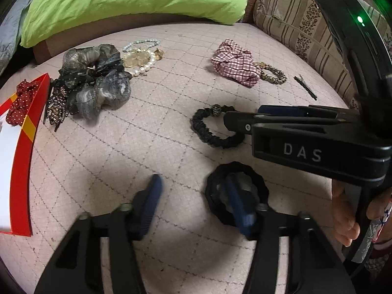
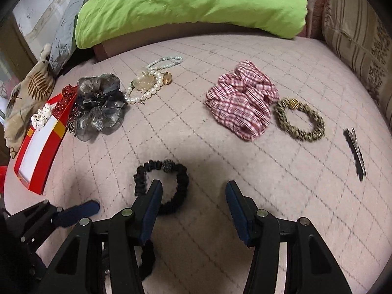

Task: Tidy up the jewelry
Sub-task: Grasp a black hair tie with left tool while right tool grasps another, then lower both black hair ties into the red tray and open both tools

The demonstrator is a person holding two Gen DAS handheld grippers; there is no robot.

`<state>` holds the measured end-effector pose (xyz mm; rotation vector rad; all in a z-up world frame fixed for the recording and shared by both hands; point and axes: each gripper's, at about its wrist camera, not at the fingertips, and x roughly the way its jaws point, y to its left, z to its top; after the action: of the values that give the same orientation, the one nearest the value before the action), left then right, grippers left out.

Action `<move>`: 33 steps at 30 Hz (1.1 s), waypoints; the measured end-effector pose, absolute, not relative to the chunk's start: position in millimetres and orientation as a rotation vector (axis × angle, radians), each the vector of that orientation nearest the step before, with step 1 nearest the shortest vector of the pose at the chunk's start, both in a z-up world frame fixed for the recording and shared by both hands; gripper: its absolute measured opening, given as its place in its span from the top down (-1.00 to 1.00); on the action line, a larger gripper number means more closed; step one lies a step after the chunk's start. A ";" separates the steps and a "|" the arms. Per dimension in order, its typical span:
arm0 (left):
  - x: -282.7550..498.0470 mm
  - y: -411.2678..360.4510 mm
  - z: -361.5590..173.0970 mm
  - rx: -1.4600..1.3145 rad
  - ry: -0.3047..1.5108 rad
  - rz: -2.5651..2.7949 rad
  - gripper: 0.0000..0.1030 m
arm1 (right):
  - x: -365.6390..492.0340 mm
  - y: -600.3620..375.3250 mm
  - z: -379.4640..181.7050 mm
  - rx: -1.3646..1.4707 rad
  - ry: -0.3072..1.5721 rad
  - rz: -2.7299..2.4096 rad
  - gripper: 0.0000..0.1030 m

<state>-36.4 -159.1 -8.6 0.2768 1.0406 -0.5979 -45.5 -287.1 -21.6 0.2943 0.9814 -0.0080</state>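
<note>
My left gripper (image 1: 191, 191) is open; its right finger sits over a black hair tie (image 1: 254, 178) on the pink quilt. My right gripper (image 2: 193, 191) is open, its left finger over a black beaded scrunchie (image 2: 181, 178), which also shows in the left wrist view (image 1: 208, 132). A red box (image 2: 41, 156) at the left holds a red dotted bow (image 1: 20, 103) and a white item (image 2: 42, 117). A grey organza scrunchie (image 2: 100, 107), pearl bracelets (image 2: 147, 90), a checked scrunchie (image 2: 240, 103), a leopard scrunchie (image 2: 299, 120) and a hair clip (image 2: 355, 149) lie around.
A green pillow (image 2: 191, 7) lies along the back of the quilt (image 2: 196, 142). A striped cushion (image 2: 360, 46) stands at the right. A leaf-print cloth (image 2: 27, 93) lies beyond the red box. Dark beaded clips (image 1: 56, 105) lie beside the box.
</note>
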 end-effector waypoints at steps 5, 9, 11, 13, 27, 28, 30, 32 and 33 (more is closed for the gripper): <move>-32.9 -149.6 -2.9 0.236 1.063 -0.587 0.84 | -38.2 -280.1 -23.0 0.222 1.001 -0.053 0.43; -40.8 -136.7 8.3 0.212 1.051 -0.588 0.84 | -37.5 -273.1 -20.5 0.202 1.006 -0.047 0.84; -44.2 -126.1 18.2 0.203 1.033 -0.589 0.84 | -38.0 -269.7 -18.0 0.198 1.011 -0.051 0.87; -45.4 -112.4 28.9 0.183 1.015 -0.582 0.84 | -40.1 -267.2 -14.4 0.217 1.009 -0.044 0.87; -13.0 49.2 86.8 0.037 0.896 -0.331 0.84 | -46.3 -195.9 61.3 0.206 0.901 0.068 0.87; -8.3 62.8 87.4 0.024 0.892 -0.305 0.84 | -42.8 -184.3 65.2 0.202 0.897 0.087 0.87; 0.4 87.0 87.2 0.014 0.885 -0.255 0.84 | -36.2 -166.6 68.5 0.195 0.894 0.112 0.87; 10.5 103.6 86.0 0.007 0.881 -0.218 0.84 | -26.8 -145.5 70.6 0.187 0.896 0.143 0.87; 16.3 111.4 85.5 0.001 0.879 -0.200 0.84 | -23.5 -136.2 70.8 0.183 0.896 0.156 0.87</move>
<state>16.3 111.4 85.5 0.0008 0.8793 -0.1996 -23.5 -136.2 70.8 0.1831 0.8964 0.1556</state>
